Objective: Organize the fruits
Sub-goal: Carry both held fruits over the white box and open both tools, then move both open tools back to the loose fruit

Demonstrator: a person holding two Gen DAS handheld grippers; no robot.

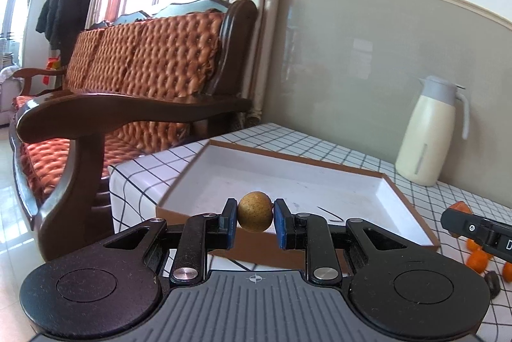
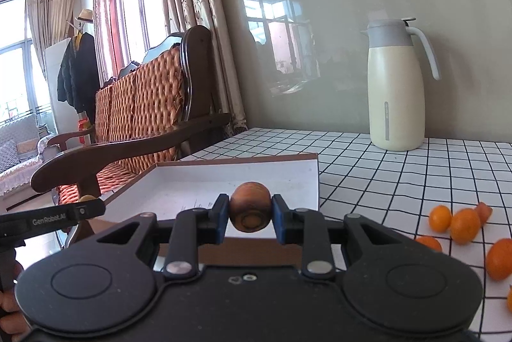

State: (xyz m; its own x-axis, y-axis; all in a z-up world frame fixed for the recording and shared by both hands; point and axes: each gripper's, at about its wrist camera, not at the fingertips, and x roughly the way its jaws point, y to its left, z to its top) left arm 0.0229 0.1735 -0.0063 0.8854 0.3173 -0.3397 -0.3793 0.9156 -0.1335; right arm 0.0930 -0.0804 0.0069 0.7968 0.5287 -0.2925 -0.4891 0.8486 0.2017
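My left gripper (image 1: 255,217) is shut on a small round tan speckled fruit (image 1: 255,210), held above the near edge of the shallow white box with brown rim (image 1: 320,182). My right gripper (image 2: 250,214) is shut on a brownish-orange rounded fruit piece (image 2: 250,209), in front of the same box (image 2: 192,182). The left gripper's tip (image 2: 80,212) shows at the left in the right wrist view, with the tan fruit peeking behind it. The right gripper's black finger (image 1: 473,228) enters the left wrist view from the right. Several small orange fruits (image 2: 460,225) lie on the checked tablecloth.
A cream thermos jug with grey lid (image 2: 395,85) stands at the back of the table by the wall. A dark wooden sofa with orange cushions (image 1: 128,85) stands just left of the table's edge (image 1: 128,182). More orange fruits (image 1: 478,258) lie right of the box.
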